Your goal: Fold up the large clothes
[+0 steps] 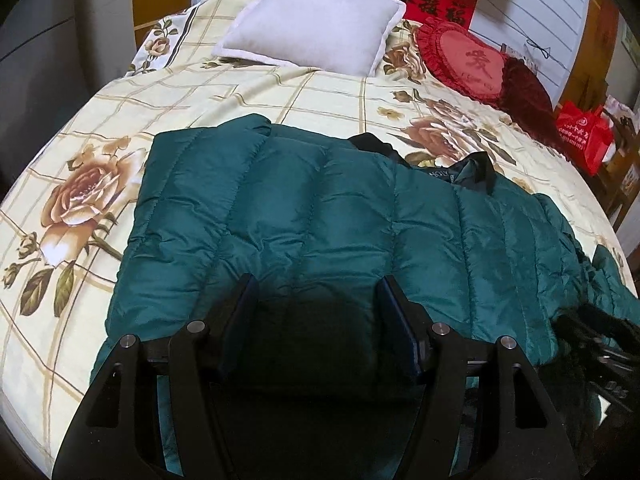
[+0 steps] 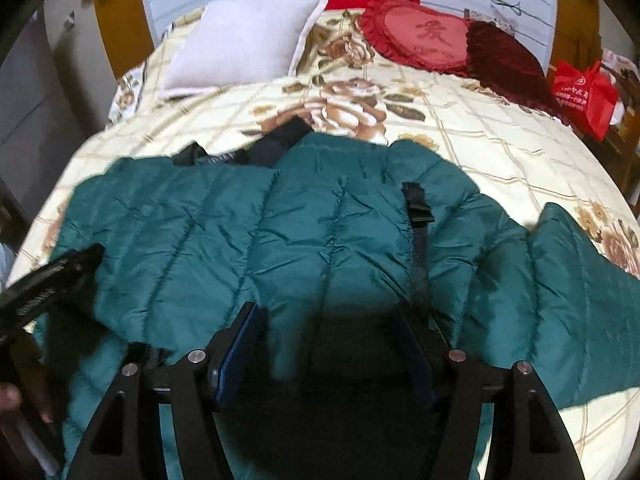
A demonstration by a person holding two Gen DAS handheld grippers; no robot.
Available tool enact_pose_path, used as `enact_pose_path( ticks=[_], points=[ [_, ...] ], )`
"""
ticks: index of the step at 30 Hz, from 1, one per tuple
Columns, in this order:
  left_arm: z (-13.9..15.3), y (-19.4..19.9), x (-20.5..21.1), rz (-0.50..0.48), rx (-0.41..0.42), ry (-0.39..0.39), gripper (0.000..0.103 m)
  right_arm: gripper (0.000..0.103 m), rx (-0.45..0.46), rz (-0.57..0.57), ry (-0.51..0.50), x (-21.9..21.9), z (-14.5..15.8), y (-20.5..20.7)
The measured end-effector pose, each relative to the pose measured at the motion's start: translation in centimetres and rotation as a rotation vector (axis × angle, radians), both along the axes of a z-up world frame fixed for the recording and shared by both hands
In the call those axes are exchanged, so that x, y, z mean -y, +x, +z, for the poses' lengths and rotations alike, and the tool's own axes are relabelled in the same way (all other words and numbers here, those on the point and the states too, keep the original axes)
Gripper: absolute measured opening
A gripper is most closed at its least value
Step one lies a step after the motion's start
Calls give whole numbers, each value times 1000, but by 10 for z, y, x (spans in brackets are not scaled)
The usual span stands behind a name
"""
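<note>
A dark green quilted puffer jacket [image 1: 304,208] lies spread across the bed, its dark collar [image 1: 472,170] toward the pillows. It also shows in the right wrist view [image 2: 312,236], with a black strap [image 2: 418,220] lying on it and one part [image 2: 580,288] stretched out to the right. My left gripper [image 1: 316,284] is open, its fingers hovering over the jacket's near edge. My right gripper [image 2: 332,308] is open over the jacket's near edge too. The left gripper's body [image 2: 44,280] shows at the left of the right wrist view.
The bed [image 1: 280,96] has a cream floral cover. At its head lie a white pillow [image 1: 316,20], a red heart cushion [image 1: 468,60] and a dark red cushion [image 1: 524,84]. A red bag [image 1: 584,132] stands beside the bed at right.
</note>
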State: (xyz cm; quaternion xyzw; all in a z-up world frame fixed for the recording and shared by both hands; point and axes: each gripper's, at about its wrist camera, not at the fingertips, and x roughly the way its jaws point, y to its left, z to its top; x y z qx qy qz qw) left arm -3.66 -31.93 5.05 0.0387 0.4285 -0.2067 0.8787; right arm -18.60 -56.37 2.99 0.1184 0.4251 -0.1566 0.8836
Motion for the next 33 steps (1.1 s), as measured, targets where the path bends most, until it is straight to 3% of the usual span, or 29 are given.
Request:
enact_pose_path(
  ticks=[2,7,11,18,33],
  points=[
    [3,-4,-2,0,-2,-3,63,66,15,-6,-6,-3,3,-5],
    [16,-17,-8,-3,-11,-38,63,66,-46,2,-26,-5,-9,-1],
    [34,-35,-14,-21,6,-60,63,66,34,-7,21,-3,13,-19],
    [56,-62,-19,-50,9,-135,63,67,54,-65,-45,12,39,-56],
    [31,-87,-8,-65,-51,-107,63,69,72,-238,-18,85,43,-119]
  ],
)
